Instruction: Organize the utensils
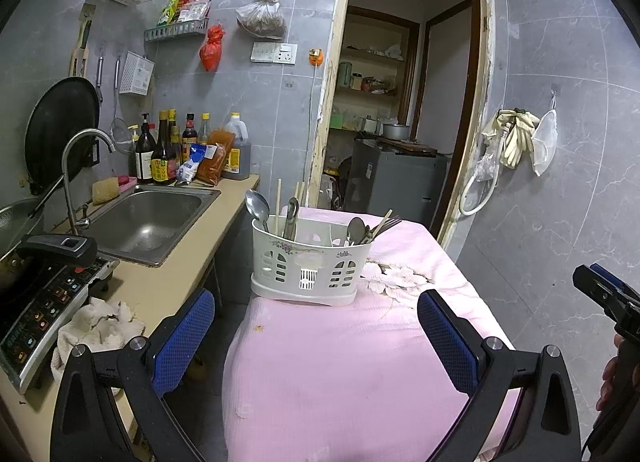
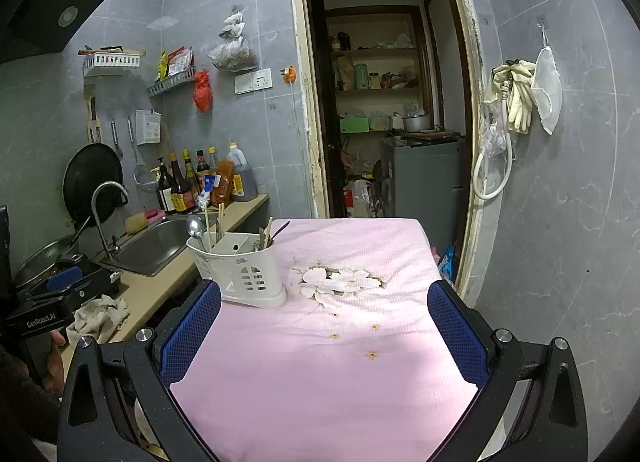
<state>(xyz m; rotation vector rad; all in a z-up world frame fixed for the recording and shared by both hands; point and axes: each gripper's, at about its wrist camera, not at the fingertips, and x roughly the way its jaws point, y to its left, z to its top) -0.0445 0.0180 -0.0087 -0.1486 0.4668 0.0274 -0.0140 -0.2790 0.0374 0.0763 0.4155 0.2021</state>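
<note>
A white plastic utensil caddy [image 1: 306, 262] stands on a pink cloth-covered table [image 1: 340, 374]. It holds spoons [image 1: 258, 203], chopsticks [image 1: 279, 197], a fork [image 1: 386, 223] and other utensils in two compartments. It also shows in the right wrist view [image 2: 240, 270], at the table's left edge. My left gripper [image 1: 316, 334] is open and empty, a little short of the caddy. My right gripper [image 2: 324, 326] is open and empty above the table, to the right of the caddy. The right gripper also shows at the left wrist view's right edge [image 1: 608, 294].
A counter on the left carries a steel sink [image 1: 148, 217] with a faucet [image 1: 80, 165], sauce bottles [image 1: 164, 153], an induction cooker [image 1: 44, 310] and a crumpled rag [image 1: 100, 326]. An open doorway [image 1: 400, 101] lies behind the table. Gloves [image 1: 516, 137] hang on the right wall.
</note>
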